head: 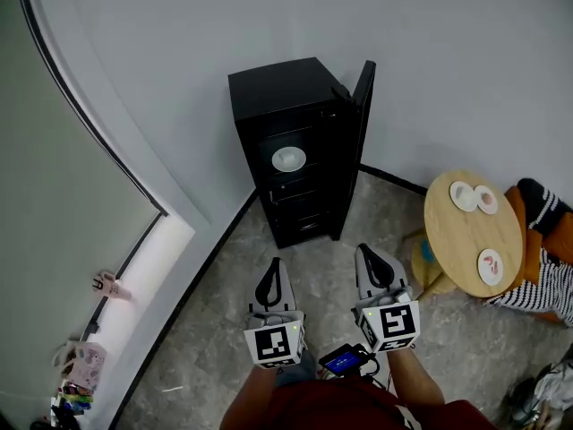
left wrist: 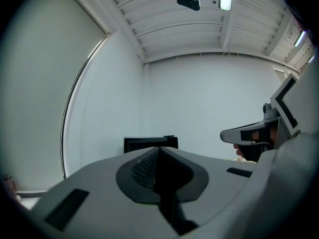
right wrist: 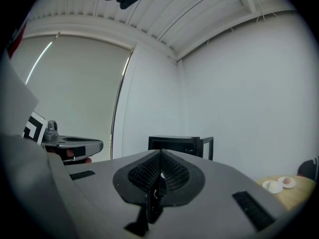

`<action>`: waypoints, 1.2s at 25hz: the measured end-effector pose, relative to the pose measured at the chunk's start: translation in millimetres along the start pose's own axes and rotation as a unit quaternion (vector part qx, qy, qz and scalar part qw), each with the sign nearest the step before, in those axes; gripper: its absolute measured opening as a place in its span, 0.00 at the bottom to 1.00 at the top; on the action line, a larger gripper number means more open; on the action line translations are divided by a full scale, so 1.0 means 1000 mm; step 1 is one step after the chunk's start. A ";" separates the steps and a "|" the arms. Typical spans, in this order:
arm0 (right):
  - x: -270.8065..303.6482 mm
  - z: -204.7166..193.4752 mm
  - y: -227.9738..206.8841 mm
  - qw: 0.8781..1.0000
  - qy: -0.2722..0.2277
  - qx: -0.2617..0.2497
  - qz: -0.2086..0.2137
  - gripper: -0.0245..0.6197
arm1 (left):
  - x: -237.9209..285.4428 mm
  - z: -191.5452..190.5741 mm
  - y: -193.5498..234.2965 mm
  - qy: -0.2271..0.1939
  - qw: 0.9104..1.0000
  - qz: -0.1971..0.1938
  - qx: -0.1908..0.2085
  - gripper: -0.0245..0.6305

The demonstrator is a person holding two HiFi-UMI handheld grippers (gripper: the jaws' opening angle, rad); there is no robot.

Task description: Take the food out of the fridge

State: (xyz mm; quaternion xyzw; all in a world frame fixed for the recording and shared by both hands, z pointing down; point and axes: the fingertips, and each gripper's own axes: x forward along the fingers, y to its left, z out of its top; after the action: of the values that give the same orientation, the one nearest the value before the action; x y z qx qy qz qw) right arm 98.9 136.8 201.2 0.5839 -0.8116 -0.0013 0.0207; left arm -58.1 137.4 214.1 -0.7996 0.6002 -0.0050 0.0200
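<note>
**Both grippers empty, fridge open and a few steps off**

The left gripper (head: pixel 275 263) has its jaws pressed together with nothing between them, and the right gripper (head: pixel 366 249) is the same: closed tight and empty. They are held side by side, level, pointing at the far wall over the grey speckled floor (head: pixel 215 321).

Ahead of them, well apart from both, stands the small black fridge (head: pixel 285 92) in the corner, its fridge door (head: pixel 363 115) swung open on the right. On an upper shelf sits a round white dish (head: pixel 288 159), which I take to be the food to fetch.

The step in hand looks like the approach. To do it well, I'd get squarely in front of the opening, keep clear of the open door's edge, and spread one gripper's jaws before reaching in, so they can close on the dish's rim without tipping it. The round wooden tabletop (head: pixel 466 240) to the right, already bearing three small white plates (head: pixel 464 195), seems the likely place to set it down.

What lies on the dish is too small to make out. The lower shelves are dark, so I can't tell whether they hold anything. The door hides the fridge's right side, and a person in stripes is cut off at the right edge.
</note>
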 end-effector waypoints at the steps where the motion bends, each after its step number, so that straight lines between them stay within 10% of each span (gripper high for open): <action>1: 0.006 0.001 -0.001 1.000 0.000 -0.001 -0.005 0.07 | 0.005 0.000 0.005 0.002 1.000 -0.003 -0.001 0.06; 30: 0.141 0.011 -0.016 0.999 0.000 -0.016 -0.036 0.07 | 0.141 -0.001 0.067 -0.013 0.999 -0.042 -0.023 0.06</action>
State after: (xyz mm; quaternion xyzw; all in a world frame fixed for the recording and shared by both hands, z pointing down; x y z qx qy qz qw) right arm 69.0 -2.6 194.0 0.6125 -0.7897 -0.0145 0.0301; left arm -83.4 -16.4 210.0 -0.8246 0.5654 0.0182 0.0088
